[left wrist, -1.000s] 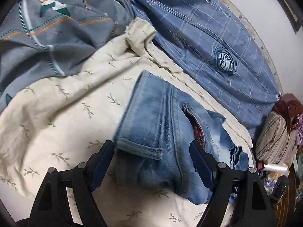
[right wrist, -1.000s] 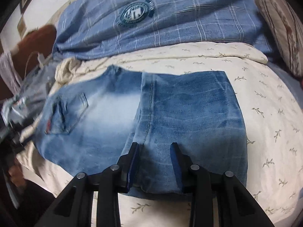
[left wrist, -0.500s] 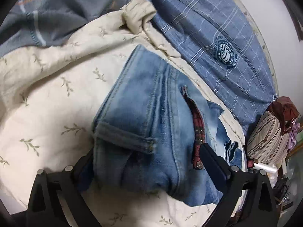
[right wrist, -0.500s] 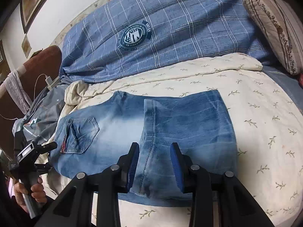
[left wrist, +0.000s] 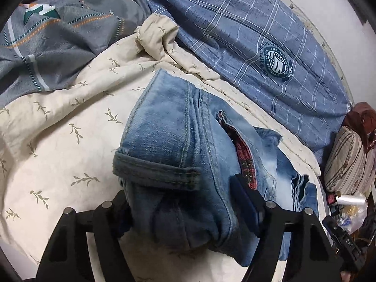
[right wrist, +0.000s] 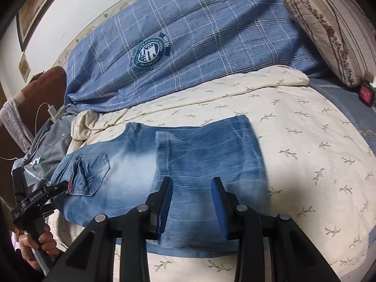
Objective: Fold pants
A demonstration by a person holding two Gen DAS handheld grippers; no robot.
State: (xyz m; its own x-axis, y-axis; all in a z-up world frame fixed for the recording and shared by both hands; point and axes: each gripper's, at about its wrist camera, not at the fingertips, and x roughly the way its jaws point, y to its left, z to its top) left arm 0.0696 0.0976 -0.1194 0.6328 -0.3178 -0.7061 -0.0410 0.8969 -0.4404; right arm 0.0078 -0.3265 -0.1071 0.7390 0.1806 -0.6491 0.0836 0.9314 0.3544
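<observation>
Jeans (right wrist: pixel 188 164), faded blue denim, lie on a cream leaf-print sheet (right wrist: pixel 305 141), already folded, the leg end doubled over the seat. Left gripper (left wrist: pixel 181 206): jaws have just been closing and are clamped on the bunched waistband end, denim filling the gap; red plaid lining shows beside the right finger. Right gripper (right wrist: pixel 191 202): jaws part-way apart over the near fold; contact with the cloth appears likely but cannot be confirmed. A blue checked quilt (right wrist: pixel 199 35) lies beyond the sheet, a striped pillow (right wrist: pixel 329 30) at far right. A hand (right wrist: pixel 38 246) holds the left tool's handle.
</observation>
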